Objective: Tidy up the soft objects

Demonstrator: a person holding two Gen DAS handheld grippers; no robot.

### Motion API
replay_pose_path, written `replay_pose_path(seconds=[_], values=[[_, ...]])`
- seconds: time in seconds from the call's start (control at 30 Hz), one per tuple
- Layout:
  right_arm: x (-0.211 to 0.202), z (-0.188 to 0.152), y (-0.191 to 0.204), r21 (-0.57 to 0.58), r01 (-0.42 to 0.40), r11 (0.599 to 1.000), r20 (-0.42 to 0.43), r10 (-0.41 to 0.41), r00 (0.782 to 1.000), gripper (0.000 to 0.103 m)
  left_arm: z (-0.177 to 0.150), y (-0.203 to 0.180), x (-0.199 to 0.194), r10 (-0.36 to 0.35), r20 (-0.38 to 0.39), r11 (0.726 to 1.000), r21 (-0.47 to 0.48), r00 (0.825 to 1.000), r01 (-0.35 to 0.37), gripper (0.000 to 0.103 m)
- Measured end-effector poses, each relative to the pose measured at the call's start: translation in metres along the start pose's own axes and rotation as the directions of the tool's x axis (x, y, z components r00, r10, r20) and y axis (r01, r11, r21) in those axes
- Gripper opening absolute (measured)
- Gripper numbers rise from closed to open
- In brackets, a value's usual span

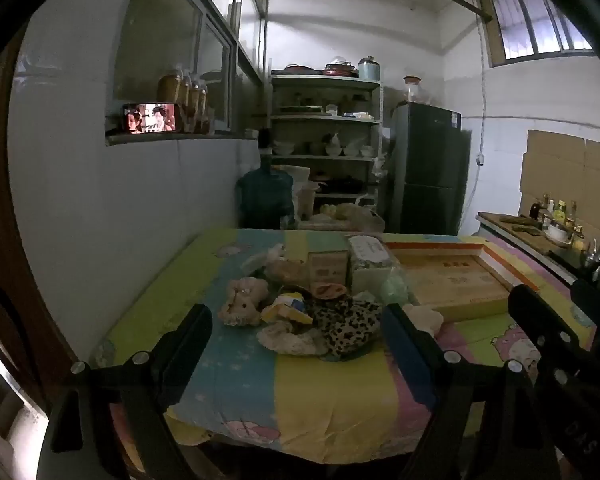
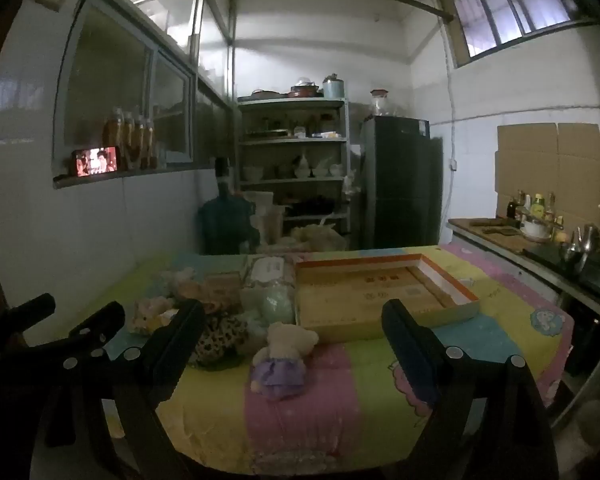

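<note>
Two tools are in play here, and both are spread wide with nothing between the fingers. The left tool (image 1: 296, 320) hangs over the near edge of the table (image 1: 320, 408), which is covered with a pastel striped cartoon cloth. It's aimed at the pile of soft stuff in the middle: a beige plush bear (image 1: 242, 300) on the left of the pile, a leopard-print fabric piece (image 1: 348, 324) just right of it, a lacy cream cloth (image 1: 284, 338) in front, and something yellow and crumpled (image 1: 286, 308) sitting between them. Behind the pile there's a small brown box (image 1: 327, 270) and a plastic-wrapped pale green pack (image 1: 370, 264), close together.

The right tool (image 2: 294, 316) is also released, and framed between its fingers is a cream teddy bear in a purple dress (image 2: 282, 360), lying on the pink stripe a bit apart from the main pile, close to the front edge of a shallow open cardboard tray (image 2: 380, 300) with orange trim. The tray looks empty inside apart from its printed bottom.

Background is a dim kitchen: metal shelf rack (image 2: 294, 168) with bowls, dark fridge (image 2: 400, 184), a blue water jug (image 2: 226, 220), and a phone (image 2: 96, 162) playing video on the window ledge.
</note>
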State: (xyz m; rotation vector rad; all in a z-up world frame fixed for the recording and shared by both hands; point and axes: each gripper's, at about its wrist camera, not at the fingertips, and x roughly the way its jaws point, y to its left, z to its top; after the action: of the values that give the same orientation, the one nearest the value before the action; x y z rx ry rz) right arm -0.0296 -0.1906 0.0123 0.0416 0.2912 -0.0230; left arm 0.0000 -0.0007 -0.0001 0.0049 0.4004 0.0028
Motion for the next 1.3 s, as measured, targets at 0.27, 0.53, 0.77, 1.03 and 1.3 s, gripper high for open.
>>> replay_pose_path(seconds=[0.27,0.53,0.77,1.03,1.3], values=[[-0.0001,0.0006,0.0004,-0.005,0.001,1.000,-0.002,-0.002,1.000,0.091,-0.0056,-0.0086,-0.0005,0.007,0.008,1.000,0.000,1.000,-0.007,0.087],[-0.0002,-0.0003,0.0016,-0.006,0.000,1.000,-0.002,0.000,1.000,0.091,0.0001,-0.0010,-0.0012,-0.004,0.001,1.000,-0.012,1.000,0.004,0.087],[-0.0018,-0.0009,0.0010,-0.007,0.000,1.000,-0.001,0.000,1.000,0.091,-0.0001,-0.0011,-0.0022,-0.005,0.004,1.000,-0.012,1.000,0.005,0.087],[-0.0030,0.0009,0.0038,-0.007,0.000,1.000,0.001,0.000,1.000,0.091,0.0001,-0.0016,-0.0051,-0.006,0.002,1.000,-0.014,1.000,0.006,0.087],[-0.0053,0.0021,0.0061,-0.008,-0.002,1.000,0.003,0.002,1.000,0.091,-0.0006,-0.0023,-0.0044,-0.005,0.005,1.000,-0.014,1.000,0.005,0.087]])
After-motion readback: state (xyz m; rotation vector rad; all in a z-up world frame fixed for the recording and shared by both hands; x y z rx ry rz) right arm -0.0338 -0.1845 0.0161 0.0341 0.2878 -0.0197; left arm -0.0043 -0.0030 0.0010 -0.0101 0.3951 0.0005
